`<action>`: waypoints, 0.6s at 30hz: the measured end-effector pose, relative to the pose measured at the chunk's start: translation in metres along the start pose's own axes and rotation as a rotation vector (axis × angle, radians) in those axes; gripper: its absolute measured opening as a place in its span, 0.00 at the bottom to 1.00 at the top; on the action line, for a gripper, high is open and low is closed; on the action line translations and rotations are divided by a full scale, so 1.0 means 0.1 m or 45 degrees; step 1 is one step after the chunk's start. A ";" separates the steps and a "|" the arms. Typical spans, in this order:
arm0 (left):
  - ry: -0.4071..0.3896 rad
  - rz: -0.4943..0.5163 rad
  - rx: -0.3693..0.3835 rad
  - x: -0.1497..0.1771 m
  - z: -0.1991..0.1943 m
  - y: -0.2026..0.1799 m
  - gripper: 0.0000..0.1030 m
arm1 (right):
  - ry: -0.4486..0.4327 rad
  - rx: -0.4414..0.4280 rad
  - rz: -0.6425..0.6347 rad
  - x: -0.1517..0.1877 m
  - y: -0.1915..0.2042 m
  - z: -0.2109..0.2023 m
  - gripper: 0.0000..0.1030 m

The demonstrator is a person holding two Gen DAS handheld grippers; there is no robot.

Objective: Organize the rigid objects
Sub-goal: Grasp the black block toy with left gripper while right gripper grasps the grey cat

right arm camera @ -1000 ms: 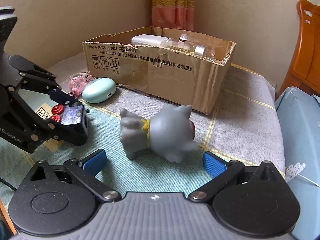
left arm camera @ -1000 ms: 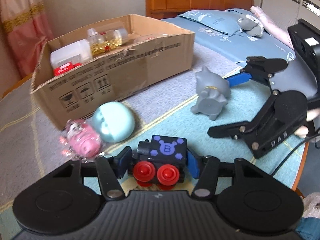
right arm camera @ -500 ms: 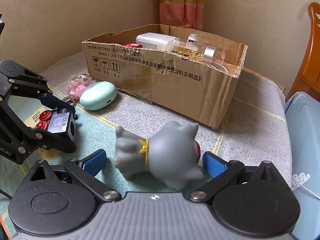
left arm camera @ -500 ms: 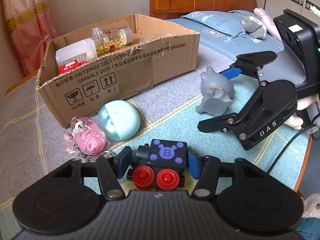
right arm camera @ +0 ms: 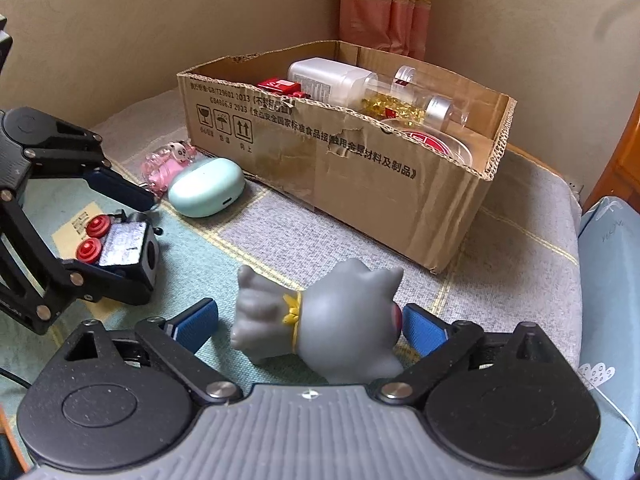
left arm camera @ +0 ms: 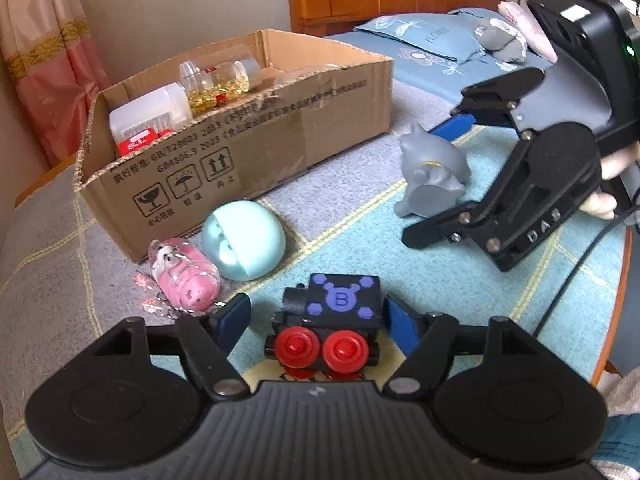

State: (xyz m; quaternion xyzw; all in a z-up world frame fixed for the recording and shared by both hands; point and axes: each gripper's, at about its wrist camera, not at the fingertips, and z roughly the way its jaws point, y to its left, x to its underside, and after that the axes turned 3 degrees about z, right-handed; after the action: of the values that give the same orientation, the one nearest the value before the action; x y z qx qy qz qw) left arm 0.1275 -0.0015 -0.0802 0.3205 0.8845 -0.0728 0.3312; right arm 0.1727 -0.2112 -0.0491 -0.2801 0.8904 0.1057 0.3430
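A black toy train (left arm camera: pixel 336 312) with red wheels and a purple top sits on the cloth between the fingers of my left gripper (left arm camera: pixel 315 306). Its jaws are opening, and both blue pads stand clear of the train. A grey cat figurine (right arm camera: pixel 320 320) lies on its side between the fingers of my right gripper (right arm camera: pixel 308 312). Those jaws are closing; the left pad is still apart from the figurine and the right pad is at its head. The cardboard box (left arm camera: pixel 256 152) stands behind, holding bottles.
A mint earbud case (left arm camera: pixel 242 246) and a pink pig keychain (left arm camera: pixel 184 276) lie in front of the box. The table edge (left arm camera: pixel 622 288) runs at the right, with a bed and pillow (left arm camera: pixel 432 36) beyond. A curtain (right arm camera: pixel 384 4) hangs in the corner.
My left gripper's jaws have spread away from the toy train, which stays on the cloth. My right gripper has moved forward until the grey figurine sits between its fingers.
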 end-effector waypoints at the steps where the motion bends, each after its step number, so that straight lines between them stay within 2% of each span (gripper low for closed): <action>1: 0.001 0.013 0.012 0.00 0.00 -0.01 0.71 | 0.002 0.000 0.001 0.00 0.00 -0.01 0.94; 6: 0.014 -0.009 0.049 0.02 0.00 0.02 0.68 | 0.010 0.008 -0.014 -0.01 0.00 -0.02 0.85; 9: 0.015 -0.010 0.068 0.01 -0.02 0.02 0.53 | 0.014 0.038 -0.014 -0.03 -0.01 -0.02 0.78; 10: 0.020 -0.003 0.072 0.01 -0.02 0.02 0.53 | 0.014 0.045 -0.010 -0.03 -0.01 -0.03 0.75; 18: 0.062 -0.008 0.052 -0.03 -0.09 0.03 0.52 | 0.024 0.026 -0.014 -0.04 0.00 -0.14 0.75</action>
State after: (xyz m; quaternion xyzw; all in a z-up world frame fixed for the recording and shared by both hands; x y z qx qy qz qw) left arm 0.1263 0.0026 -0.0718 0.3261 0.8916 -0.0839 0.3027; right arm 0.1675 -0.2148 -0.0366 -0.2825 0.8931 0.0918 0.3379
